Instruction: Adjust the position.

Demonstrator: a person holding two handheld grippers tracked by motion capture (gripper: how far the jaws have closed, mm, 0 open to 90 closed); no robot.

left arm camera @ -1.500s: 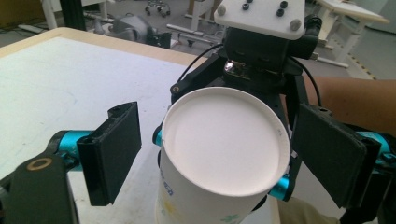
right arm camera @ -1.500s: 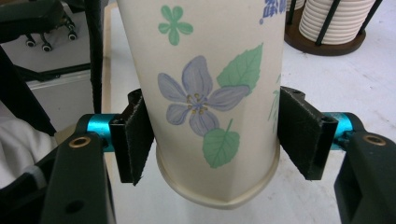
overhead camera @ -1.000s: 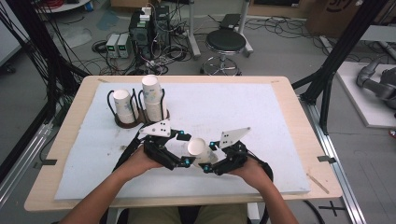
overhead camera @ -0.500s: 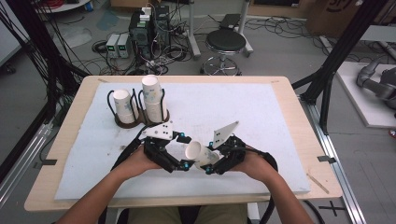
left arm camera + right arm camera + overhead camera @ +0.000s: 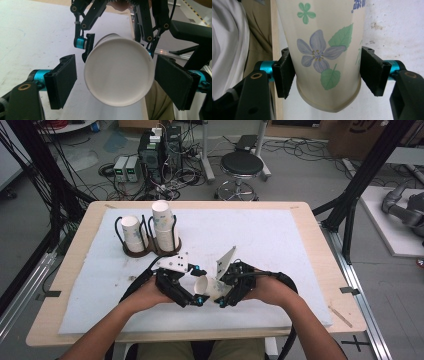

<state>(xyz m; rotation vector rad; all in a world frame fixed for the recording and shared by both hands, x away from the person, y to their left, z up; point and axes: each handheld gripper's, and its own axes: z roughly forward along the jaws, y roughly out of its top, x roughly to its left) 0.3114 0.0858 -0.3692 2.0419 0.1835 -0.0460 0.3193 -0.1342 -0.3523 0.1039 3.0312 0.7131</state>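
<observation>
A paper cup [image 5: 207, 287] printed with flowers [image 5: 319, 53] hangs on its side over the table's front middle. My right gripper [image 5: 221, 295] is shut on it, and in the right gripper view both black pads [image 5: 284, 75] press on the cup's sides. My left gripper [image 5: 196, 298] faces it from the left. The cup's round white end [image 5: 118, 72] sits between the left jaws, which have just been closing. A small gap still shows at each pad [image 5: 62, 80], so the left gripper [image 5: 117, 83] is open.
A brown wire cup holder [image 5: 150, 251] stands at the back left with one paper cup [image 5: 131, 231] and a taller stack of cups [image 5: 164, 222]. A white mat [image 5: 280, 240] covers the wooden table [image 5: 320, 227]. The table's front edge runs just behind my hands.
The right hand has risen and tipped the cup further over toward the left gripper, so its grey plate now stands more upright. The left jaws have narrowed around the cup's end.
</observation>
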